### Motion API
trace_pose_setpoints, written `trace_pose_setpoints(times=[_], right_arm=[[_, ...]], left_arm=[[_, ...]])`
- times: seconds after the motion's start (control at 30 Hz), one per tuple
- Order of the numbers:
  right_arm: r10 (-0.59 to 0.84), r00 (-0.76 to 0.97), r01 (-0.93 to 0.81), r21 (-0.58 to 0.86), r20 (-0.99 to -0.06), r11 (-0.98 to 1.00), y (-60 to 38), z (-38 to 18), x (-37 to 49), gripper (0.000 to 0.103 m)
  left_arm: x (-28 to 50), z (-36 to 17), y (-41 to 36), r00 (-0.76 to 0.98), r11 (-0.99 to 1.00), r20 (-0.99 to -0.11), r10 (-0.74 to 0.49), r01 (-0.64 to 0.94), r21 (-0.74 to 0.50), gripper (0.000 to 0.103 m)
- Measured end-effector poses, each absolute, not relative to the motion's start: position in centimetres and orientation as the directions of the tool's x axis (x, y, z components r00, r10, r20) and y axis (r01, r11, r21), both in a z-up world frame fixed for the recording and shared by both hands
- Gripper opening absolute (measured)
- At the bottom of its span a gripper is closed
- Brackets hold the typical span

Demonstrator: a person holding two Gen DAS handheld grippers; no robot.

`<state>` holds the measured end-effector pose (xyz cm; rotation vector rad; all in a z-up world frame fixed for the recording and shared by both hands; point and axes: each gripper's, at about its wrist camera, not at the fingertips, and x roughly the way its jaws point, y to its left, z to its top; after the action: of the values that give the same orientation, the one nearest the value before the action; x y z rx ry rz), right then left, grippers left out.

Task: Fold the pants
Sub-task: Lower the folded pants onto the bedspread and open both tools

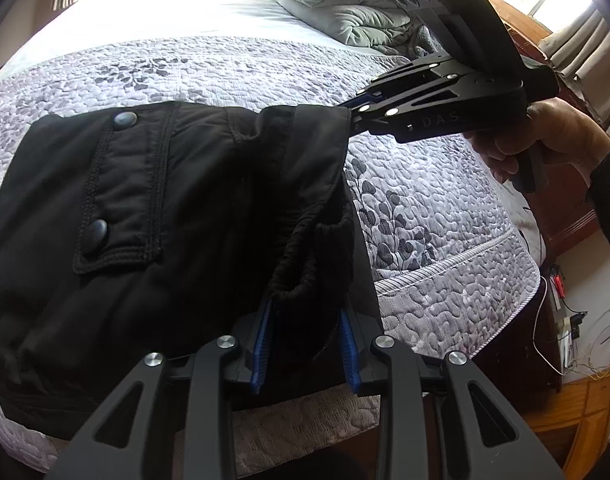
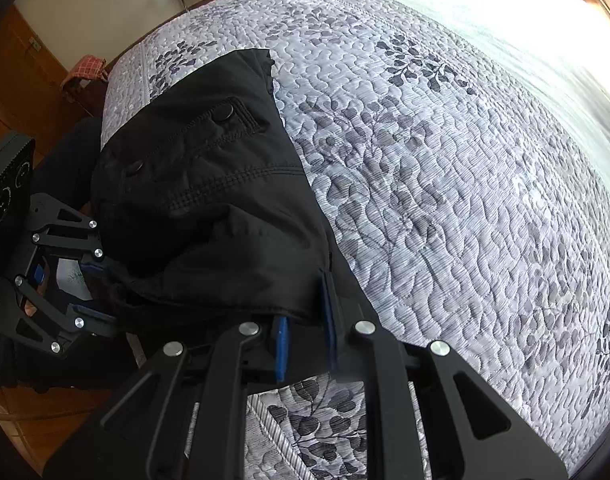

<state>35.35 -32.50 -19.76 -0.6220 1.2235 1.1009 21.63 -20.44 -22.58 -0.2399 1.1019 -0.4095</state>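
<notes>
Our left gripper [image 1: 305, 344] pinches a bunched hem of the black pants [image 1: 177, 200] between its blue fingers [image 1: 261, 352]. The pants, with a two-button flap pocket, drape over the quilted bed [image 1: 425, 208]. Our right gripper [image 2: 305, 332] clamps their other edge, fingers narrow.

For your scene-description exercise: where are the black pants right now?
The black pants lie at the near edge of the bed's quilt, held up at one end by the left gripper and the right gripper.
</notes>
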Motion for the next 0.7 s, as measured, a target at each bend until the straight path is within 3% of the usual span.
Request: trace_pose_setpoints(times=[0.13, 0.57, 0.7], right_arm=[[0.320, -0.039, -0.901, 0.172, -0.947, 0.399, -33.3, -20.0, 35.5, 0.022], [0.324, -0.005, -0.854, 0.173, -0.946, 0.491, -35.6, -20.4, 35.1, 0.028], [0.356, 0.045, -0.727, 0.214, -0.933, 0.653, -38.2, -20.0, 36.0, 0.070]], left_arm=[[21.6, -23.1, -20.8, 0.385, 0.905, -0.819, -0.426, 0.199, -0.377, 0.030], [21.1, -23.7, -21.4, 0.392, 0.921, -0.834, -0.387, 0.203, -0.332, 0.032], [21.0, -23.7, -21.6, 0.380, 0.918, -0.837, -0.393, 0.214, -0.333, 0.035]])
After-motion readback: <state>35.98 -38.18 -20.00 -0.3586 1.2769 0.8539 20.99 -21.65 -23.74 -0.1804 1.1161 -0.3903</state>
